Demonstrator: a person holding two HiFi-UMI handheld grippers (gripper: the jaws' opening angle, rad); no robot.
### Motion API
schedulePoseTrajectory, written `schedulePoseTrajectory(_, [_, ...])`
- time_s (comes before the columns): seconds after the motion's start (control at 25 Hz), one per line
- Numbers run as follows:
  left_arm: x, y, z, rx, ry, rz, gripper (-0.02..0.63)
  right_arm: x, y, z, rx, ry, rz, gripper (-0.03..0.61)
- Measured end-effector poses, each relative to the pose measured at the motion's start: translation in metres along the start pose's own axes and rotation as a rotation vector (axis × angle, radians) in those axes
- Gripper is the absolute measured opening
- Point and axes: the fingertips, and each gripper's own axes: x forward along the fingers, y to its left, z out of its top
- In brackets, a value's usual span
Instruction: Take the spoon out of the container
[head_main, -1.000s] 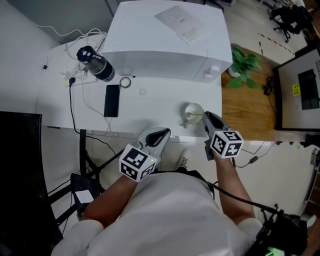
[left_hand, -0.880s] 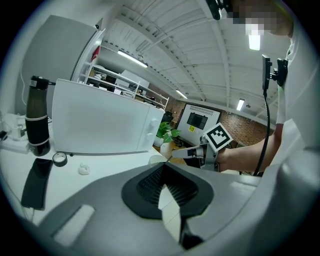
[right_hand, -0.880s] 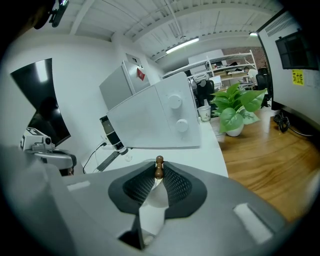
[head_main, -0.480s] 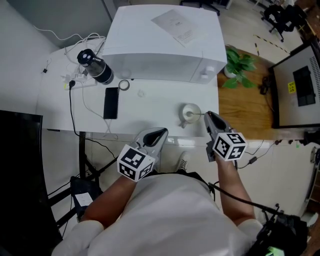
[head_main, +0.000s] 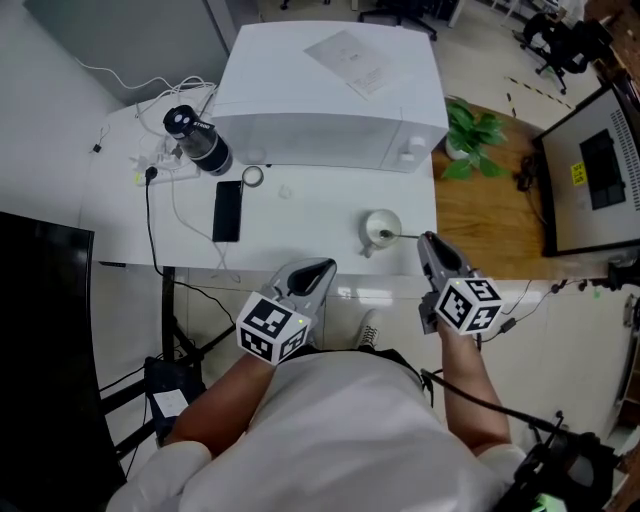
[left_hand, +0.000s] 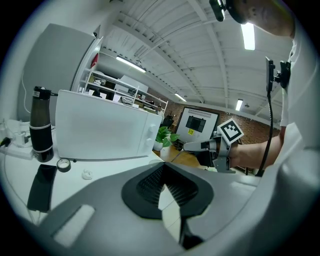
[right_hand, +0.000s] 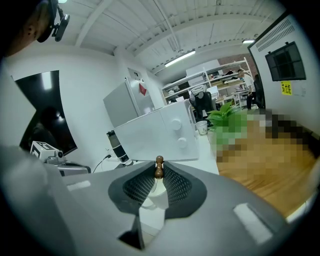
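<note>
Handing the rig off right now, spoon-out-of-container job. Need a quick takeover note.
Grippers: the left gripper is shut and empty, near the front edge of the table. The right gripper is shut on the brown beaded handle end of the spoon.
Things: the container stands on the table just ahead of the right gripper. The spoon's bowl end appears to be inside it.
Done: spoon gripped.
Left: lift the spoon clear of the container.

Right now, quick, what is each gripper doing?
Left gripper: closed, holding nothing.
Right gripper: closed on the spoon handle.
</note>
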Motion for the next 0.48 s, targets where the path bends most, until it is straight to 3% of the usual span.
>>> schedulePoseTrajectory(0.48, [-0.020,-0.009,0.011,0.017,-0.043,0.014,0.003,-0.043,0.041,0.026,0.024,-0.091,0.088,0.055])
